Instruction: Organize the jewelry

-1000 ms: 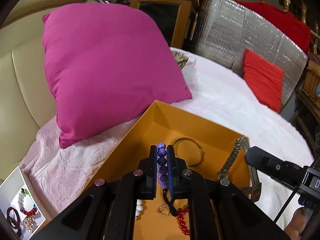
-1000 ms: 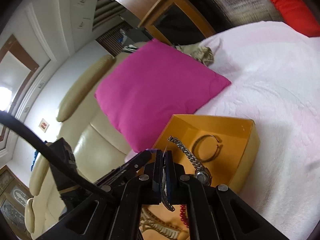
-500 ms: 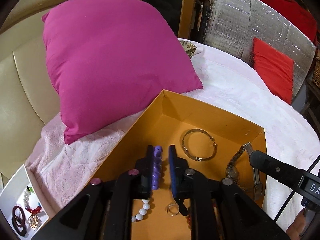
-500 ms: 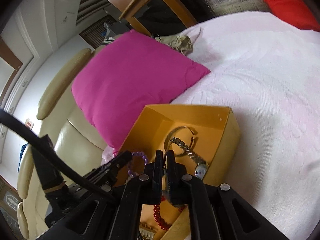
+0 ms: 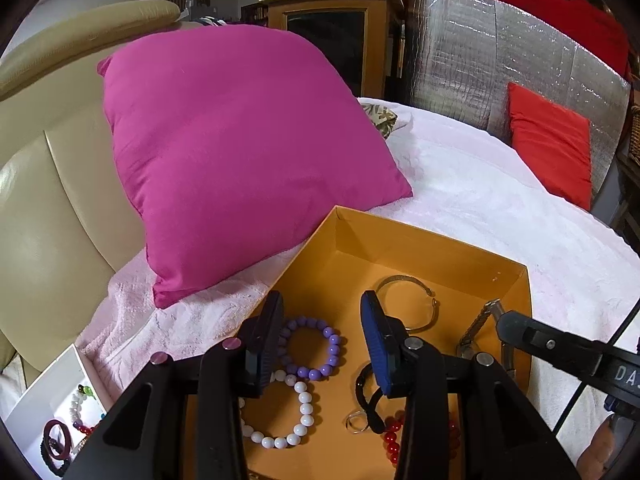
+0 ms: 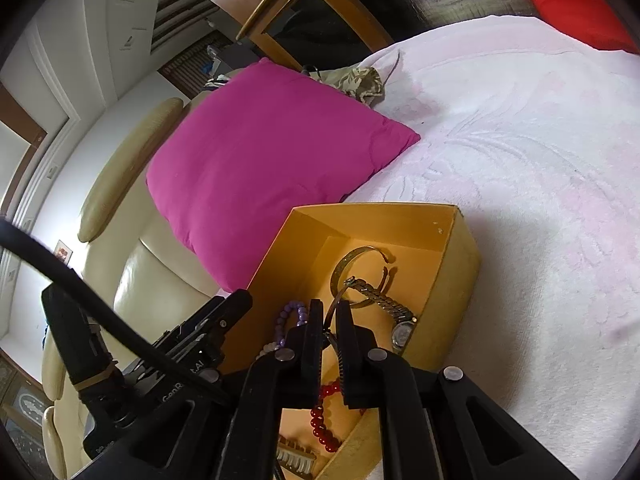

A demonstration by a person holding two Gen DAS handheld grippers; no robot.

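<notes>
left gripper (image 5: 322, 338) jaws opening, purple bead bracelet (image 5: 311, 348) loose on orange box (image 5: 432, 246) floor, likely just released | right gripper (image 6: 329, 332) near-closed, pinching watch (image 6: 401, 330) strap, apparently lowering it into box near right wall

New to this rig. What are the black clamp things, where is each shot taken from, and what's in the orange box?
There is no robot here. A person holds a two-finger black gripper in each hand, and a fisheye camera on each looks along its fingers.

Left-camera view: the left gripper is opening, nothing pressed between its pads. The purple bead bracelet lies below it in the open orange cardboard box, which sits on a pale pink bedspread by a magenta cushion.

Right-camera view: the right gripper is nearly shut on the strap of a silver metal wristwatch.

Also in the box: a white bead bracelet, a red bead bracelet and a thin metal bangle.
</notes>
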